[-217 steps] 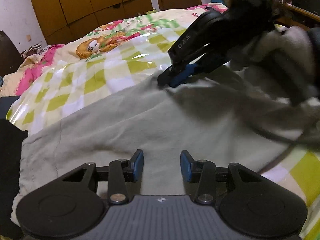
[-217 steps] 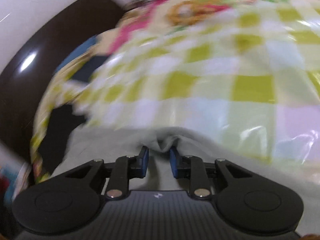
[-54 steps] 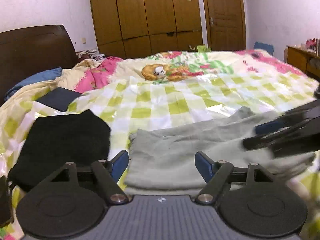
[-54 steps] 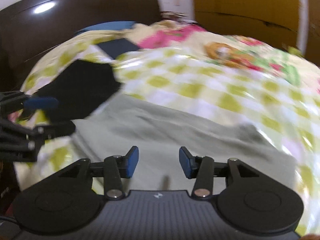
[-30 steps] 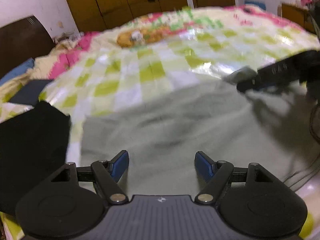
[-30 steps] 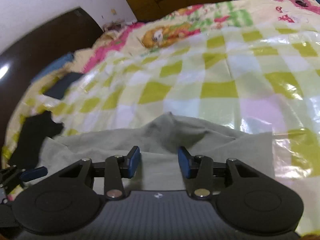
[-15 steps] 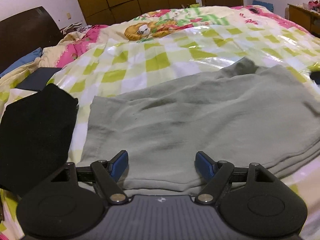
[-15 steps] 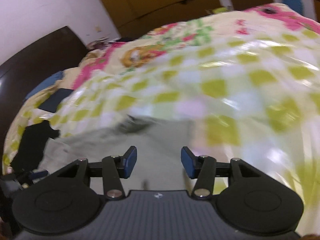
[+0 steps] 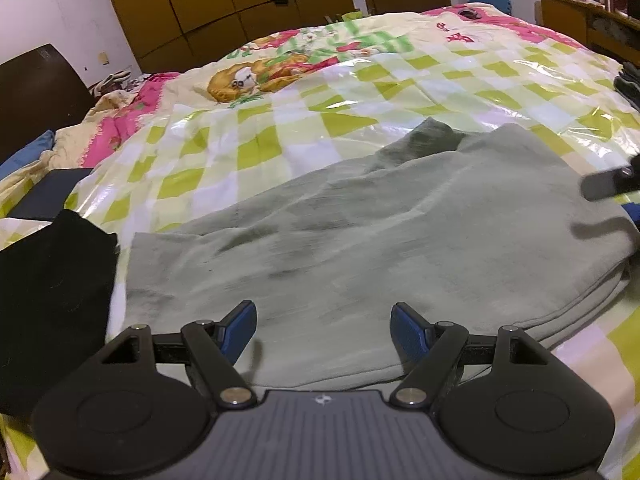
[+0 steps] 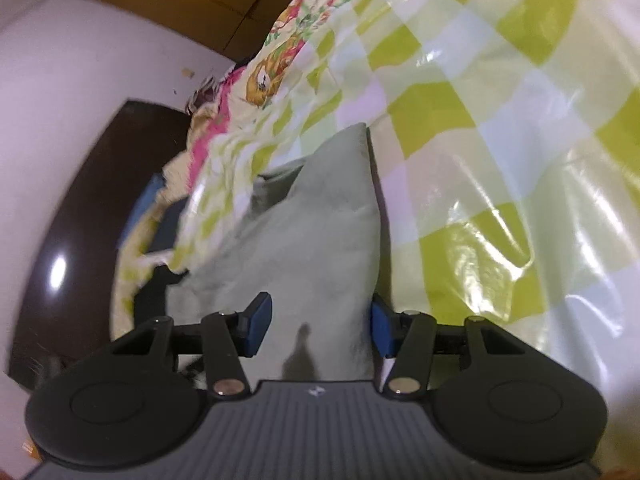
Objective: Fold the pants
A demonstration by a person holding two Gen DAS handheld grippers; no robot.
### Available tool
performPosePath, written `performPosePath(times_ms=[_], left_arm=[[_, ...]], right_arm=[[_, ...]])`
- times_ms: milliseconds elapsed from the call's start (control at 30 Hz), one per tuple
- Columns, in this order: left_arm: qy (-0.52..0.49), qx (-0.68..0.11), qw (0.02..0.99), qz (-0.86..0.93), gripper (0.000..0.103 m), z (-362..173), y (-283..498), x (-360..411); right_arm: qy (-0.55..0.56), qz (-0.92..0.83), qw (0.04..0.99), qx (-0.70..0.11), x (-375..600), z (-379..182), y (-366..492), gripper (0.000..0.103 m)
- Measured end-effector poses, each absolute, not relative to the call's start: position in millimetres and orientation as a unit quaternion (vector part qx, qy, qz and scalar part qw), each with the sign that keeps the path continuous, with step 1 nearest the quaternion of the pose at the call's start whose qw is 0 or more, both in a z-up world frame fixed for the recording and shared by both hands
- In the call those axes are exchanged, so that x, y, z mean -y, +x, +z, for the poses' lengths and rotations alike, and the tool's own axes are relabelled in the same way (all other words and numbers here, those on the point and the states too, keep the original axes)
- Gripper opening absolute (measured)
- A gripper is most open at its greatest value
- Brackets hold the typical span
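Grey-green fleece pants point(image 9: 384, 232) lie on the checked plastic sheet point(image 9: 280, 132) covering the bed, doubled over so that stacked layers show along the edge nearest the left wrist camera. Beside them, on the left, sits a black folded garment point(image 9: 48, 288).

A second ago the right gripper's jaws were narrower and hung over the far corner of the cloth; now they stand wider, and the wrist has rolled hard, so the bed runs diagonally through its view. The right gripper point(image 10: 318, 324) now has one end of the pants point(image 10: 304, 240) lying between its spread pads, with no pinch visible: judged from this, it has let go and is lining up on that end for the next fold. The left gripper point(image 9: 323, 330) has kept its jaws wide apart throughout, holding nothing, over the near edge of the pants. The cloth itself looks flatter and more squared than a second earlier, which suggests one fold is laid and another is due.

In the left view only a dark blurred sliver of the right gripper shows at the right border. Whether the right pads touch the fabric cannot be told, since the tool body hides the cloth beneath. Motion blur smears the headboard point(image 10: 80, 240), and the pants' waistband and cuffs cannot be picked out.
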State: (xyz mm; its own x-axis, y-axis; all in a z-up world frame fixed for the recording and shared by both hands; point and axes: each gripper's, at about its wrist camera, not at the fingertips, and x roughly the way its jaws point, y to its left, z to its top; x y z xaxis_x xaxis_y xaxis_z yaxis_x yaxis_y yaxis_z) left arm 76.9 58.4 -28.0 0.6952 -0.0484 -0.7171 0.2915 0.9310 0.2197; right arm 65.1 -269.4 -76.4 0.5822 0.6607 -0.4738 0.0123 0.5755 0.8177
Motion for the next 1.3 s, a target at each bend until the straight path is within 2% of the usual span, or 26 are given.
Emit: performPosePath(times_ms=[33, 100, 167, 200, 267, 467, 867, 900, 933, 1100, 1200, 1300], left_arm=[[0.16, -0.381, 0.906, -0.094, 0.088, -29.2, 78.2, -56.6], [0.156, -0.386, 0.904, -0.094, 0.088, -30.8, 81.4, -54.2], [0.154, -0.388, 0.904, -0.095, 0.088, -31.1, 82.6, -51.9], [0.156, -0.39, 0.902, -0.097, 0.088, -31.6, 82.8, -49.6], [0.163, -0.395, 0.898, -0.102, 0.088, -33.8, 82.9, -43.8], [0.177, -0.404, 0.888, -0.132, 0.088, -35.0, 77.3, -16.2], [0.179, -0.386, 0.874, -0.234, 0.088, -26.7, 42.4, 63.0], [0.179, -0.383, 0.874, -0.238, 0.088, -25.0, 40.5, 65.3], [0.179, -0.379, 0.876, -0.238, 0.088, -22.9, 38.7, 66.5], [0.18, -0.359, 0.891, -0.21, 0.088, -17.0, 42.7, 54.4], [0.159, -0.356, 0.903, -0.183, 0.088, -17.5, 52.4, 38.4], [0.159, -0.335, 0.915, -0.157, 0.088, -21.9, 56.8, 30.6]], right_arm=[[0.414, 0.21, 0.786, -0.408, 266.1, -78.0, 71.6, 0.052], [0.408, 0.218, 0.785, -0.412, 255.2, -79.7, 84.0, 0.039], [0.407, 0.223, 0.781, -0.417, 246.0, -81.9, 89.8, 0.018], [0.404, 0.227, 0.78, -0.421, 241.6, -82.8, 91.3, 0.013], [0.388, 0.224, 0.789, -0.42, 238.9, -80.7, 87.6, 0.01], [0.418, 0.215, 0.792, -0.39, 266.1, -72.0, 70.0, 0.004], [0.428, 0.149, 0.815, -0.362, 345.6, -46.9, 3.4, 0.004], [0.428, 0.141, 0.816, -0.362, 349.1, -46.0, -0.7, 0.005], [0.426, 0.138, 0.818, -0.362, 351.3, -46.3, -2.6, 0.01], [0.427, 0.135, 0.812, -0.375, 343.6, -56.5, 14.5, 0.013], [0.433, 0.117, 0.806, -0.387, 335.5, -61.6, 25.1, 0.012], [0.445, 0.118, 0.81, -0.364, 333.7, -45.2, 22.3, 0.009]])
